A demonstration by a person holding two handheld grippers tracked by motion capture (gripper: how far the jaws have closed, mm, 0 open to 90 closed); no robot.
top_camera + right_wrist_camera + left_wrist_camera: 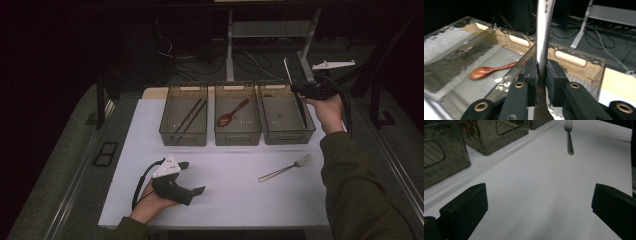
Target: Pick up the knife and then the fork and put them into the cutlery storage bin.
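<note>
Three bins [237,134] stand in a row at the far side of the white table [235,200]. Left bin [183,135] holds two dark chopsticks [191,114], laid side by side at a slant. Middle bin holds a brown spoon [231,114], bowl toward the near side; the right gripper view also shows it [489,70] through the clear wall. Right bin [287,134] has a dark streak on its floor; cannot tell what it is.

Right gripper [303,90] is raised over the far right corner of the right bin, hand [327,112] behind it. Its jaws are clamped on a knife [543,37]: in the right gripper view the metal piece runs straight up from between the pads [554,75], pressed on both flat sides, with small stamped lettering near the top. In the high view the knife [289,72] sticks up and back from the gripper, clear of the bin. A blade-like part hangs below the jaws toward the bin floor.

Left gripper [192,177] sits low at the near left of the table, hand [150,202] under it. Jaws spread wide, nothing between them, bare tabletop ahead in the left gripper view.

One fork [286,168] lies on the table at the near right, tines toward the bins, well apart from both grippers; it is also ahead in the left gripper view [569,137].
</note>
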